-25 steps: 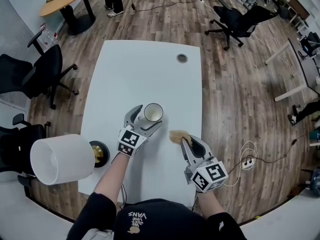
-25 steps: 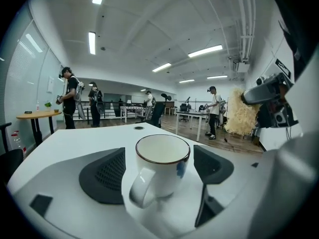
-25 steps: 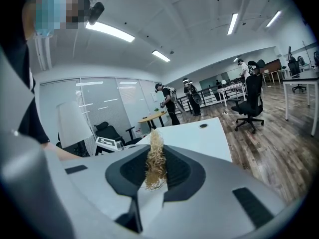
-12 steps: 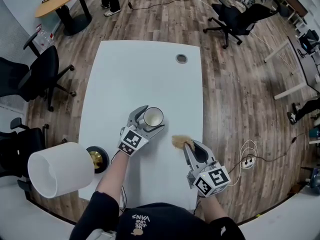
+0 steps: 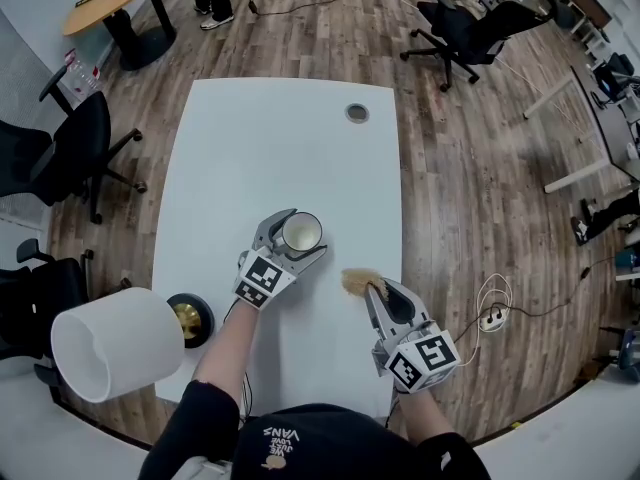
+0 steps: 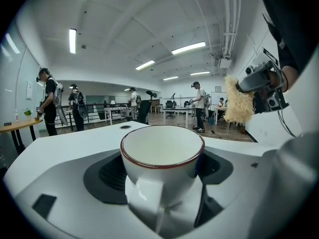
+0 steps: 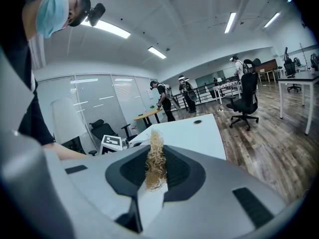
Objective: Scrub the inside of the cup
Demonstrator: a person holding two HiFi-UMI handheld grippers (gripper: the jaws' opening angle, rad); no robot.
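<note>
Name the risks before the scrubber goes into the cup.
1. The left tongs grip the cup by its smooth sides; scrubbing pressure could twist it loose.
2. The right tongs pinch only one end of the fibrous scrubber, so it may pull out inside the cup.

White cup [image 6: 162, 158], red rim; tan scrubber [image 7: 155, 158]

White counter [image 5: 250, 158] with a cable grommet [image 5: 357, 113] at the far end. White-shaded lamp [image 5: 115, 343] at its left edge, black office chairs [image 5: 470, 23] on the wood floor [image 5: 480, 168].
</note>
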